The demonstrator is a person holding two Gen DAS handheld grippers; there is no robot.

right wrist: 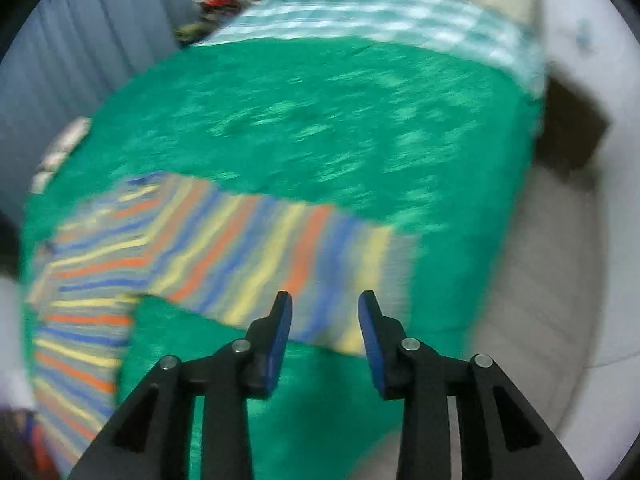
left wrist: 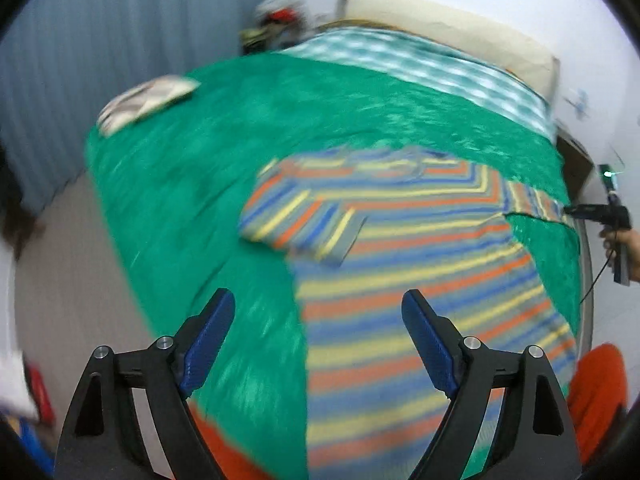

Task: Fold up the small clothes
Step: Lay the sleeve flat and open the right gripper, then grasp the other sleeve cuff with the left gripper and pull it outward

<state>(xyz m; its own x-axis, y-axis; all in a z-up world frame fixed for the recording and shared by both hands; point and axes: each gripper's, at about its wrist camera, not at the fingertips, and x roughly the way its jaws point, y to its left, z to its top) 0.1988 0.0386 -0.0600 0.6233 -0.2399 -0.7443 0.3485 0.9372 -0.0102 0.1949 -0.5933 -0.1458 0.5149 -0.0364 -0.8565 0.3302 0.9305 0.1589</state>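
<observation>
A striped shirt [left wrist: 420, 256] in orange, blue, yellow and grey lies flat on the green bedspread [left wrist: 208, 184]. Its left sleeve [left wrist: 300, 220] is folded in over the chest. My left gripper [left wrist: 318, 308] is open and empty above the shirt's lower left edge. The right sleeve [right wrist: 272, 256] is stretched out sideways. My right gripper [right wrist: 325, 312] is open and empty just above the sleeve's cuff end; it also shows in the left wrist view [left wrist: 588, 214] at the sleeve tip. Both views are blurred.
A folded striped garment [left wrist: 144, 100] lies at the bed's far left corner. A checked blanket [left wrist: 420, 60] and a cream pillow [left wrist: 460, 28] lie at the head. Orange cloth [left wrist: 596, 392] sits at the near right. A brown box [right wrist: 572, 128] stands beside the bed.
</observation>
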